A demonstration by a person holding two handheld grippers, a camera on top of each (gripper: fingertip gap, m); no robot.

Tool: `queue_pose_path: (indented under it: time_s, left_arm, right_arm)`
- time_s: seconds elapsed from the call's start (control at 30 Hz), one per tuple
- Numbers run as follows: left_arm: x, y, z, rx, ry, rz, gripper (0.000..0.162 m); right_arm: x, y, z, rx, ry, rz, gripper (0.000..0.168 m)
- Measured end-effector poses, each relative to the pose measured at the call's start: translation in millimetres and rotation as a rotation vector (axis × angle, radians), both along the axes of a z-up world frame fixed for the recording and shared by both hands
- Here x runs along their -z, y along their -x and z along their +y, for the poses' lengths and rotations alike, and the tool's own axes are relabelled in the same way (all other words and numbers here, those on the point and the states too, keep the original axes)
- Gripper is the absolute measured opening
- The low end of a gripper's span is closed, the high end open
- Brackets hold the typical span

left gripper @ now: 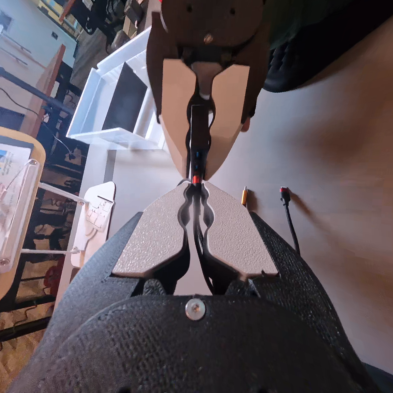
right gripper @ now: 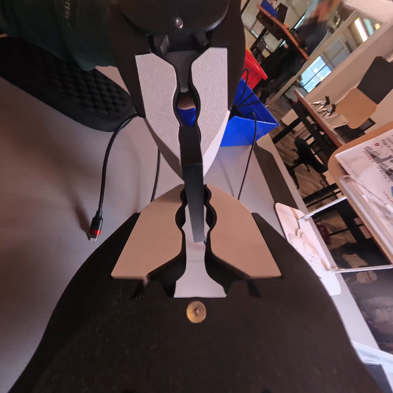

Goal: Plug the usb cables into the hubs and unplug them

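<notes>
Two grippers meet tip to tip above a pale table (left gripper: pixel 297 148). Left gripper (left gripper: pixel 196 187) is clamped on a black cable (left gripper: pixel 198 244) just behind its red-collared plug (left gripper: pixel 196 179). Right gripper (right gripper: pixel 194 191) is closed around a slim black hub (right gripper: pixel 194 191), held edge-on. That plug sits at the hub's end port. Right of the hub in the left view, a small orange adapter (left gripper: pixel 245 195) and a loose red-tipped cable (left gripper: pixel 285 194) lie on the table. Left of the hub stands a white tray (left gripper: pixel 119 136).

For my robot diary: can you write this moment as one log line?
left gripper: shut on cable plug | right gripper: shut on hub | plug at hub port
</notes>
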State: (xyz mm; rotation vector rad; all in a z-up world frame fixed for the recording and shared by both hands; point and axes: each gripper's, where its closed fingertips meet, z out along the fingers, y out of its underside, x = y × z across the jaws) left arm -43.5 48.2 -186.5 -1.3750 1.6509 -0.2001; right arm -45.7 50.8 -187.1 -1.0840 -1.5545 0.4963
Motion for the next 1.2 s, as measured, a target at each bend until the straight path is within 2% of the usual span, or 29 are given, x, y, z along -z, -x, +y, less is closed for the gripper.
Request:
queue_pose_path:
  time_s: [0.2,0.5,0.63,0.83,0.93,1.03,1.2]
  left_arm:
    - [1.0,2.7,-6.7,0.028,0.033,-0.041,0.008]
    - [-23.0,-2.0,-11.5,0.042,-0.054,-0.098,0.008]
    - [-92.6,-8.8,-0.7,0.038,-0.192,-0.158,0.009]
    - [-239.5,-23.1,9.8,0.061,-0.433,-0.207,0.010]
    - [-282.8,-29.9,0.5,0.090,-0.447,-0.239,0.010]
    - [-272.5,-32.4,-6.2,0.096,-0.420,-0.224,0.010]
    - [-212.2,-52.1,-11.7,0.152,-0.275,-0.264,0.009]
  right_arm:
    - [-0.5,-0.4,-7.7,-0.036,-0.028,-0.039,0.012]
    - [-22.9,-5.1,-13.0,-0.050,-0.072,-0.006,0.012]
    - [-87.5,-11.4,-3.0,-0.025,-0.187,0.041,0.012]
    - [-233.4,-26.0,8.6,0.047,-0.415,0.052,0.012]
    - [-280.1,-33.1,-0.1,0.075,-0.422,0.026,0.012]
    - [-275.2,-36.0,-7.3,0.076,-0.379,0.014,0.012]
    - [-216.0,-54.4,-12.5,0.105,-0.309,-0.039,0.012]
